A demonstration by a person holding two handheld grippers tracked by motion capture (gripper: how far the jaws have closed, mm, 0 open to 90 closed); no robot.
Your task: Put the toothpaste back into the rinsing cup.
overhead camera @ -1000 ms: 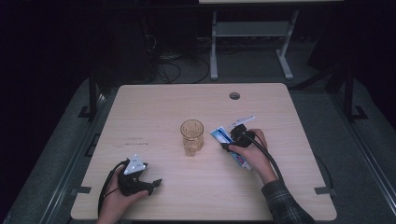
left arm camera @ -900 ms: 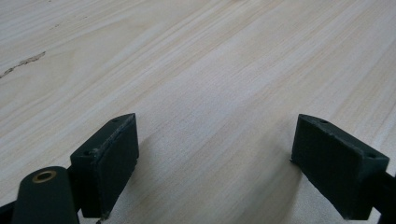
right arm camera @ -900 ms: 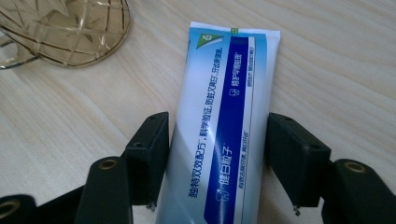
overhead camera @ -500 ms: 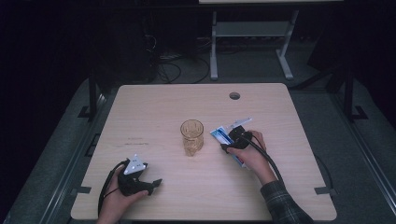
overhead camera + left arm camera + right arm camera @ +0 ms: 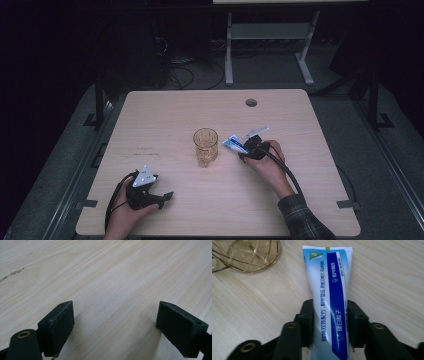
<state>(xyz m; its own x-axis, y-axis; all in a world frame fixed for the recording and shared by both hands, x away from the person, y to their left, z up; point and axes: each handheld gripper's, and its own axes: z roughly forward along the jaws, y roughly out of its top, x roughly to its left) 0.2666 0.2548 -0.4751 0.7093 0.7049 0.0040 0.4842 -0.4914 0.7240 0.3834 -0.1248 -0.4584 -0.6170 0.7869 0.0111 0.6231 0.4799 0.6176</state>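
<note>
Pale wood table (image 5: 165, 115) under a dim room, dark floor and cables behind. Gold wire cup (image 5: 205, 146) stands upright near the table's middle. Just right of it lies a blue-and-white toothpaste tube (image 5: 329, 290), flat on the wood, its crimped end toward the cup.

Right gripper (image 5: 329, 322): jaws have just been closing and now pinch the tube across its width, pads against both edges, probably so it can be lifted without folding. In the high view this gripper (image 5: 248, 150) sits low over the tube; whether the tube has left the wood I cannot tell.

Left gripper (image 5: 115, 325): jaws spread wide, nothing between them, parked low over bare wood at the near left (image 5: 150, 192), apparently kept clear of the work.
</note>
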